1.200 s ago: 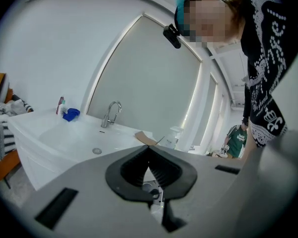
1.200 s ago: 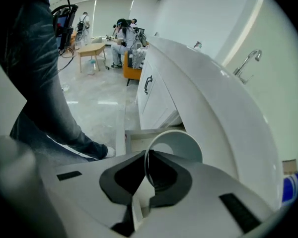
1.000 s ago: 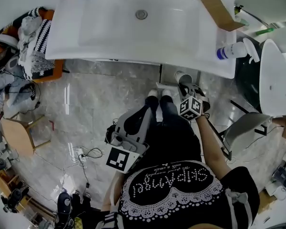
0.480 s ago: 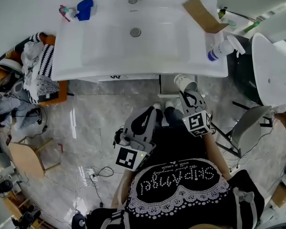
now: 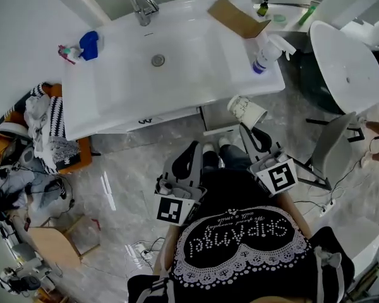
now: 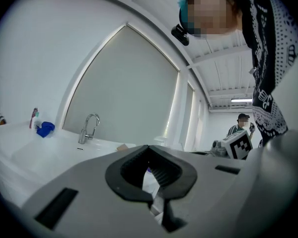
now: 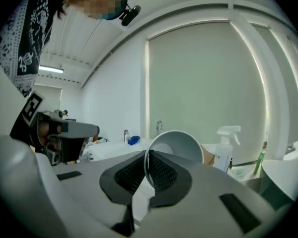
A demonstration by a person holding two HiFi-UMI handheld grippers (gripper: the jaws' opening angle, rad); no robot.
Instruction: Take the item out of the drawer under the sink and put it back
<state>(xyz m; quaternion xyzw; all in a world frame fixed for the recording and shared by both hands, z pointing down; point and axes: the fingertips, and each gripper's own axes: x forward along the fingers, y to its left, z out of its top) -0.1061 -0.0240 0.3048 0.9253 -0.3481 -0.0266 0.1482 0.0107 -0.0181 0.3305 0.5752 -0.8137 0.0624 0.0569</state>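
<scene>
Sink (image 5: 114, 100) upper left through centre. Below it, left gripper (image 5: 192, 151) pinched closed, nothing in it. Right of that, right gripper (image 5: 246, 127) clamped on thin rim of white cup (image 5: 246, 109), cup tipped sideways just under sink's front edge. Probably out of drawer, return leg due. Hold pinch firm, no wrist roll, lower clear of sink edge; mind spray bottle (image 5: 265, 49) upper right.

I see a curved chrome tap (image 5: 141, 6) at the back wall, with a small blue bundle (image 5: 88, 45) to its left. To its right lies a flat brown cardboard piece (image 5: 237, 17), near an upright white spray bottle (image 5: 265, 50). A heap of black-and-white striped clothes (image 5: 41, 128) sits far left.
</scene>
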